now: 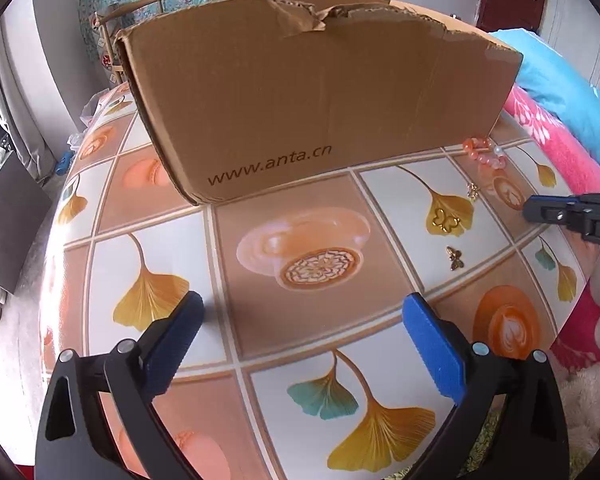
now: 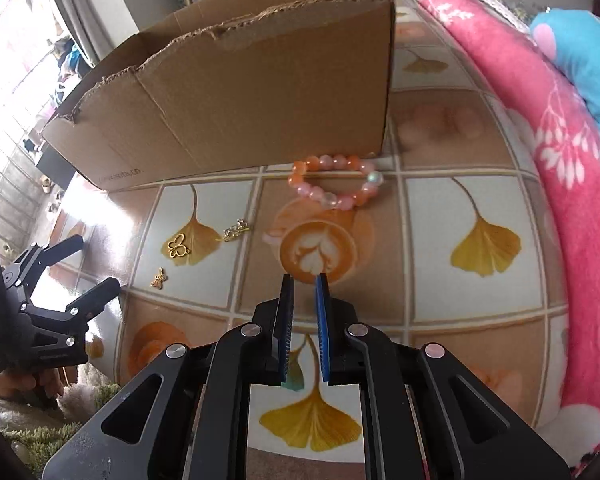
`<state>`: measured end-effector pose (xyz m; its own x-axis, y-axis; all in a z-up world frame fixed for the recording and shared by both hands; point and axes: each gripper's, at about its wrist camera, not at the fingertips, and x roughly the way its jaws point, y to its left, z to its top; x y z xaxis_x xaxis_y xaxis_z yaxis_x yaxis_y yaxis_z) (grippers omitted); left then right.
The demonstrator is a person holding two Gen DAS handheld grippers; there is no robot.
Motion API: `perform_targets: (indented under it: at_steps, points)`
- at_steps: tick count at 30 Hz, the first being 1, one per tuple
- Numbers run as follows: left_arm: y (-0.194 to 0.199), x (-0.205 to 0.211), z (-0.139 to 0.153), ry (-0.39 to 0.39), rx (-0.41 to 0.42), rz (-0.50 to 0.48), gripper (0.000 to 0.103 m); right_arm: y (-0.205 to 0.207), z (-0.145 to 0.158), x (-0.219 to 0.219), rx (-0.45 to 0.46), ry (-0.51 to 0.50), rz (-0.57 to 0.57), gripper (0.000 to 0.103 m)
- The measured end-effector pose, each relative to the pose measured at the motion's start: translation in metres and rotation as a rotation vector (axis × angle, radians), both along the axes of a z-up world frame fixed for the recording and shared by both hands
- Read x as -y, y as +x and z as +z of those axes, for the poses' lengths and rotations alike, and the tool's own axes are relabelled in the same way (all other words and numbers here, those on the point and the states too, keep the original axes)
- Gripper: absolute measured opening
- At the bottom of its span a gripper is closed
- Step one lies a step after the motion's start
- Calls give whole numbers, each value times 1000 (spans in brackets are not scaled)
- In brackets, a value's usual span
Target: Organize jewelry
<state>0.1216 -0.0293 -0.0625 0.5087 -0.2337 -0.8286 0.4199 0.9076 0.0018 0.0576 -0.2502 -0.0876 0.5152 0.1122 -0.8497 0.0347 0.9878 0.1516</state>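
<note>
Left gripper [image 1: 302, 322] spread wide, empty, over tabletop. Right gripper [image 2: 305, 280] narrowed to a slit, holding nothing, probably aimed for the pink-and-orange beaded bracelet [image 2: 334, 182] ahead, beside the open brown cardboard box [image 2: 236, 100].

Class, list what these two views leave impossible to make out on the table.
- Cardboard box contents: both views, its front wall hides the inside.
- Bead bracelet: left wrist view, small and partly behind the box corner.
- Right claw: left wrist view, cut off by the frame edge.
</note>
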Motion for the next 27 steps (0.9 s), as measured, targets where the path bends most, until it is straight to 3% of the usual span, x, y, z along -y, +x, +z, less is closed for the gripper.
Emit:
perform_targets:
  at_steps: [4,9,12,14,24,27]
  points:
    - [1,0,1,0,1,-2,98,-11,13,0,43,45,24,14]
    - [2,1,1,-1,6,-2,98,3,7,-15,34,62,51,16]
    - [1,0,0,-3,12,-3,98,4,8,-20,36,49,66,31]
    - [1,0,0,-5,14,-2,98,2,7,-22,41,28,61,48]
    - [-1,-2,0,-13,29,-2,98,-2,-11,-31,33,-130,2,65]
    - [-2,-3,0,-15,31,-1,98,-4,-14,-29,37,-140,3,65]
